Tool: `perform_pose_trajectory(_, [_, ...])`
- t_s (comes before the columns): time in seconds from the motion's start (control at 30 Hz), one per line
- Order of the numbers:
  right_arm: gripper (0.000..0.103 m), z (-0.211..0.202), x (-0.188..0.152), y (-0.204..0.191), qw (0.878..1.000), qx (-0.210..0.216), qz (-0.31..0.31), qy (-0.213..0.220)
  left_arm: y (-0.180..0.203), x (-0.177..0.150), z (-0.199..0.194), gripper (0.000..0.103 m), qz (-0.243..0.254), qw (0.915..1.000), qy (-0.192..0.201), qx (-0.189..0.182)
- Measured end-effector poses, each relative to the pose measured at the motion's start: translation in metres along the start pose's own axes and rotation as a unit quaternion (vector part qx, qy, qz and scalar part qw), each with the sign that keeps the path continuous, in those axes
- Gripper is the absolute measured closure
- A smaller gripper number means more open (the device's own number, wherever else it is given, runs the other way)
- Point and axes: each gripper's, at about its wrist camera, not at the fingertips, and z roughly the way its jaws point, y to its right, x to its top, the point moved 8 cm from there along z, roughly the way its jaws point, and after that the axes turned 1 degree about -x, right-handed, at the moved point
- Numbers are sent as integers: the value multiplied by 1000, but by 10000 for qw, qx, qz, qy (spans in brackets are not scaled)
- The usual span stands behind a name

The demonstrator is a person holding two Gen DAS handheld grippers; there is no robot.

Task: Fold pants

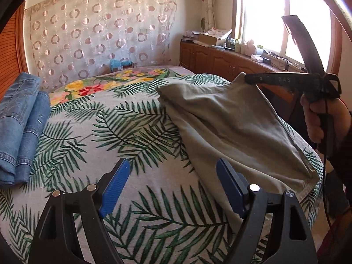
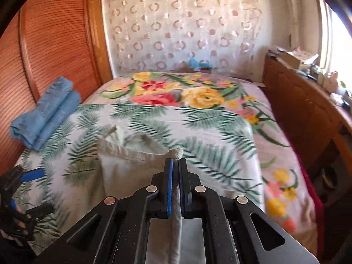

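Grey-beige pants (image 1: 233, 123) lie partly folded on the leaf-print bedspread (image 1: 132, 132). Their right edge is lifted off the bed by my right gripper (image 1: 248, 78), seen from the side with a hand on its handle. From the right wrist view, that gripper (image 2: 175, 162) is shut on a rolled edge of the pants (image 2: 132, 165), which runs between the blue pads. My left gripper (image 1: 171, 184) is open just above the bed, its right finger (image 1: 231, 189) over the near hem of the pants, nothing between the pads. It also shows at the lower left of the right wrist view (image 2: 26, 178).
Folded blue jeans (image 1: 19, 127) lie at the bed's left side next to a wooden slatted panel (image 2: 44, 55). A wooden cabinet (image 1: 220, 59) with clutter runs along the right under a bright window. A floral blanket (image 2: 187, 92) covers the far bed.
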Motion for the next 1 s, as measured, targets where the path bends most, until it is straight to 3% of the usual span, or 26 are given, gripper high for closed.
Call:
perform_pose_trajectory(0.4, [98, 15, -14, 34, 9977, -613, 202, -197, 17, -20, 22, 21, 195, 9971, -730, -97])
perform_pose_trajectory(0.6, [98, 24, -20, 40, 9951, -893, 229, -362, 19, -24, 24, 21, 152, 9960, -869, -150])
perform_pose_trajectory(1.0, [98, 29, -17, 38, 9953, -664, 416, -578, 19, -24, 25, 21, 164, 9956, -913, -122])
